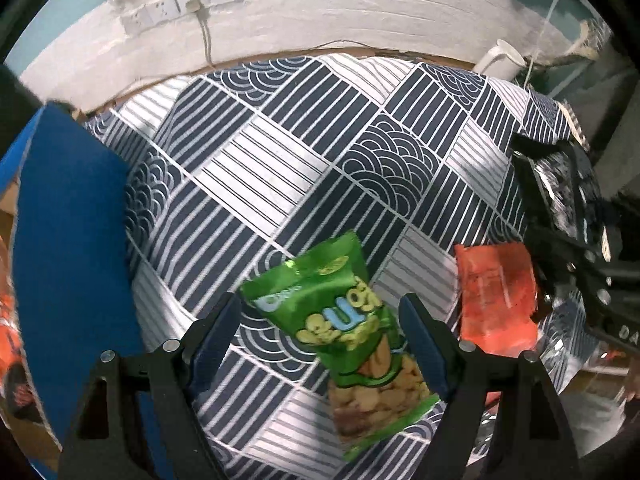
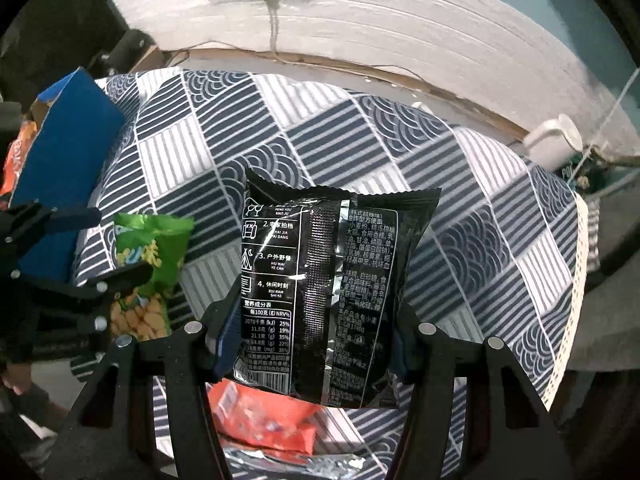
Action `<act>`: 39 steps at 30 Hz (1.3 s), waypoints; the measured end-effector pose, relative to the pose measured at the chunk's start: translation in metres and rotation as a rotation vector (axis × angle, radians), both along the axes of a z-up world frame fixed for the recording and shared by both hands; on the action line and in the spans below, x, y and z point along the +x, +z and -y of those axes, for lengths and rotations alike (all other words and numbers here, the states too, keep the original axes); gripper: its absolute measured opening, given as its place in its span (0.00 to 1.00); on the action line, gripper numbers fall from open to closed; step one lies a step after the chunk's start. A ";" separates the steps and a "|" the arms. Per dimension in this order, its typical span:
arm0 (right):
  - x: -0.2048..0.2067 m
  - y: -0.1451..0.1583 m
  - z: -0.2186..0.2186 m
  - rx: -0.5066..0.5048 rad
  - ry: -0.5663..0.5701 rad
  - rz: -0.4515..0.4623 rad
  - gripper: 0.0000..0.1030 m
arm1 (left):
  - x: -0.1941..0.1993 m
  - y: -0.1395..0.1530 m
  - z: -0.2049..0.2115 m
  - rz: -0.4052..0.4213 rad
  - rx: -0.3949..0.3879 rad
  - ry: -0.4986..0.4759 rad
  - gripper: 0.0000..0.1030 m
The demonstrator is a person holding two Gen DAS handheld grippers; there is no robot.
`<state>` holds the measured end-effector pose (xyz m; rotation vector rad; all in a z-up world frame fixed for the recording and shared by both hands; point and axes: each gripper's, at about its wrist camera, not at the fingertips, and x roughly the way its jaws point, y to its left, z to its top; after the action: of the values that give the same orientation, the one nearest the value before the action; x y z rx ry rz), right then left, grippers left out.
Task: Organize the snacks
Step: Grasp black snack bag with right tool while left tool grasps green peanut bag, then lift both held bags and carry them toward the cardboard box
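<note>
The right tool (image 2: 312,344) holds a black noodle pack (image 2: 320,292), its pads pressed on the pack's two side edges near the lower half, and the pack hangs clear above the patterned cloth of the desk (image 2: 460,184). The left tool (image 1: 320,344) stands wide, pointing steeply down, with a green cracker bag (image 1: 352,344) lying flat on the cloth between its fingers; the pads do not press it yet.

Taking the green bag as the landmark: an orange packet (image 1: 496,296) lies just to its right on the cloth, and a blue box (image 1: 72,240) stands to its left at the desk's edge, likely the bin for the snacks.

To do this step well, I judge the right hand should carry the black pack over the blue box before letting go, keeping it high enough to clear the box wall. The left tool should centre over the green bag's middle, come straight down, and close across its narrow width, since a puffed foil bag can slip out of a grip at one edge.
</note>
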<state>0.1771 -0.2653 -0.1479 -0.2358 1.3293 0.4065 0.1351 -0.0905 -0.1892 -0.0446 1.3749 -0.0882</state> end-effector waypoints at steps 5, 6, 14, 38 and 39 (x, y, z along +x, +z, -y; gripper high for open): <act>-0.006 0.001 0.021 0.009 -0.032 -0.004 0.57 | -0.001 -0.012 0.010 -0.030 0.013 -0.004 0.80; -0.006 0.001 0.022 0.010 -0.034 -0.006 0.57 | -0.002 -0.015 0.012 -0.035 0.028 -0.013 0.80; -0.012 0.004 0.030 0.018 -0.040 -0.005 0.57 | -0.008 -0.034 0.016 -0.069 0.062 -0.058 0.78; -0.021 0.048 -0.008 0.000 0.045 0.082 0.57 | -0.032 0.036 -0.003 0.151 0.092 -0.153 0.36; -0.022 0.050 -0.009 0.001 0.050 0.087 0.57 | -0.033 0.042 -0.003 0.166 0.100 -0.157 0.36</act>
<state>0.1553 -0.2561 -0.0979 -0.2835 1.2395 0.4338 0.1016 -0.0871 -0.1474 0.1510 1.2140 -0.1511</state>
